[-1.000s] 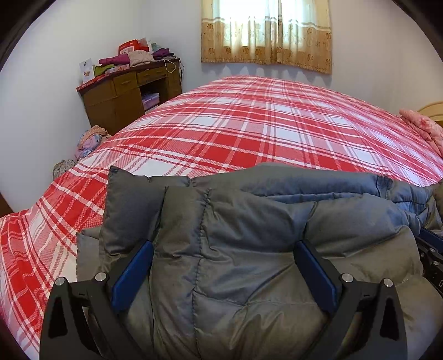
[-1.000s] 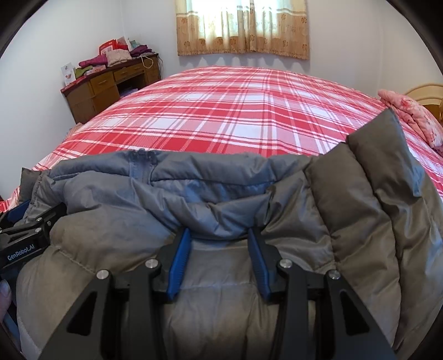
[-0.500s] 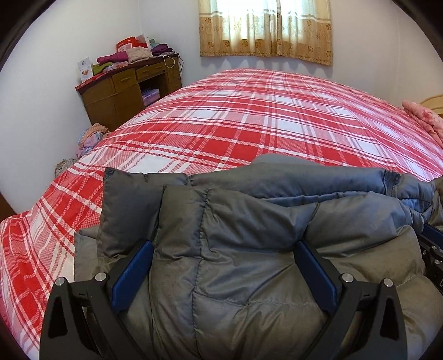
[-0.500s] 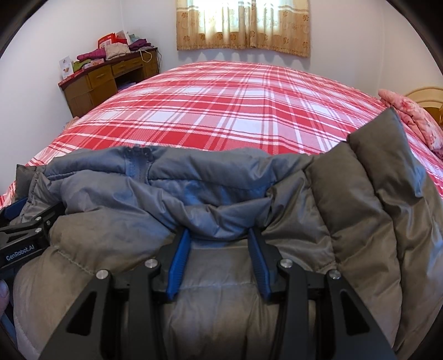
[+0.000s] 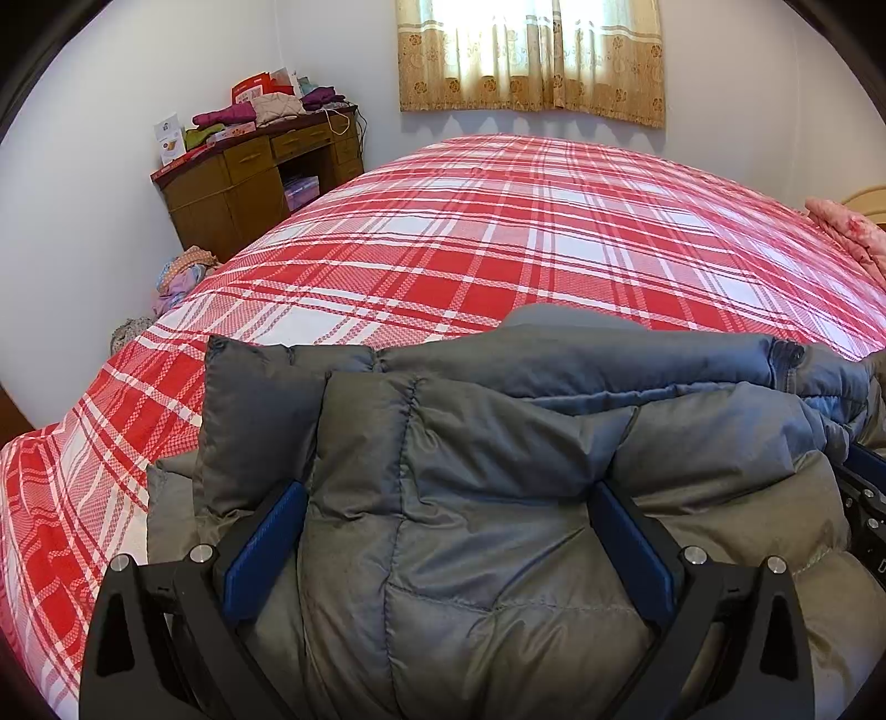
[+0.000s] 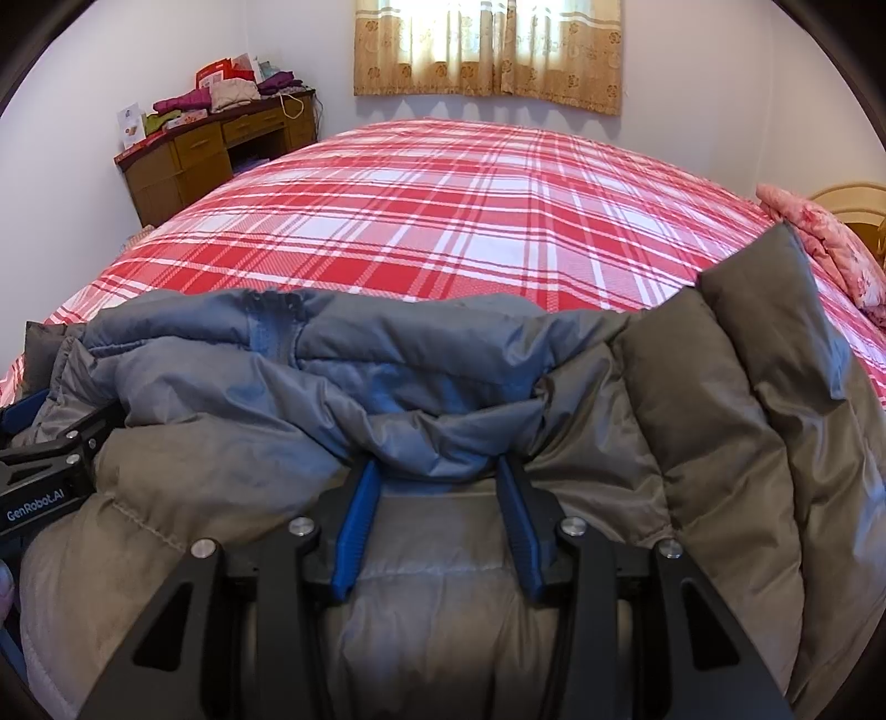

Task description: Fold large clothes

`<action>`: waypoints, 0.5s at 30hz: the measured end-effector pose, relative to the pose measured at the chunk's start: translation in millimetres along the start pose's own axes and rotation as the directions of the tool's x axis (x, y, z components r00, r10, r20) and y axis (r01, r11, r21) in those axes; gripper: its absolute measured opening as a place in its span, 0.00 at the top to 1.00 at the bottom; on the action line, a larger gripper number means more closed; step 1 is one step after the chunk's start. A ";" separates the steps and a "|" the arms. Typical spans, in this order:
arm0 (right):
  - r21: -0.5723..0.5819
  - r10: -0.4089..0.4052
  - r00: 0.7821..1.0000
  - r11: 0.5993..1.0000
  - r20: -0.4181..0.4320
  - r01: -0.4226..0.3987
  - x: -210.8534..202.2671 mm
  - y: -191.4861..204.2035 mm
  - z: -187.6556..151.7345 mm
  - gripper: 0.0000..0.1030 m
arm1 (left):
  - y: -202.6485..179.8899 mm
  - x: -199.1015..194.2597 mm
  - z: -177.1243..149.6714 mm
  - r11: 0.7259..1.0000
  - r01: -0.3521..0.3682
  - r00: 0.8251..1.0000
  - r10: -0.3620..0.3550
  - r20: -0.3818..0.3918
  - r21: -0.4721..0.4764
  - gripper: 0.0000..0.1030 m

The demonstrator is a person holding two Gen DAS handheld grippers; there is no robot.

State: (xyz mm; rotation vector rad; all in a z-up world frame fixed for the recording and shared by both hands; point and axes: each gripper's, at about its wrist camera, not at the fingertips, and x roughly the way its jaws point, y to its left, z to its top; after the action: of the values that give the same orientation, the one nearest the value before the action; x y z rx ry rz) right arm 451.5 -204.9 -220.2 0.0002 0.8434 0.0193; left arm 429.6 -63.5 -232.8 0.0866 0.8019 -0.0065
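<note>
Both grippers clamp bunched folds of a grey puffer jacket at the near edge of the bed.

The left gripper [image 5: 448, 531] has its blue pads [image 5: 266, 548] set wide, a thick quilted wad of the jacket [image 5: 470, 471] filling the gap between them; the right gripper [image 6: 437, 515] has its pads closer together, pinching a narrower fold of the same jacket [image 6: 387, 399]. The two sit side by side along the garment. The jacket lies heaped at the near edge of the red plaid bed [image 5: 498, 238], one quilted panel standing up on the right. Beyond the far left corner stands a wooden desk [image 5: 249, 183] piled with clothes, curtains [image 6: 487, 50] above the far edge, a pink cloth [image 6: 830, 243] at the right edge.
</note>
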 end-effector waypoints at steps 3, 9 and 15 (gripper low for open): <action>-0.005 -0.005 1.000 1.000 -0.003 0.005 -0.4 1.0 0.8 0.53 | -0.3 0.3 0.0 1.000 -0.001 1.000 0.001 -0.002 0.000 0.01; -0.001 -0.008 0.999 1.000 0.049 0.008 -31.7 5.0 -1.5 0.40 | 4.4 -8.3 5.7 0.999 0.043 0.997 -0.043 -0.069 0.000 0.01; -0.049 0.003 0.994 0.999 0.108 0.003 -62.7 34.3 -14.4 0.40 | -4.0 -58.1 -9.7 0.997 0.082 0.996 -0.081 0.040 -0.006 0.01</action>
State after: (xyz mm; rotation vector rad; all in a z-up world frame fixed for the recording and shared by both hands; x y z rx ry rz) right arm 398.5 -171.8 -182.7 -0.0445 0.7346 0.0395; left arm 382.1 -68.3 -198.2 0.0466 0.7650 -0.0820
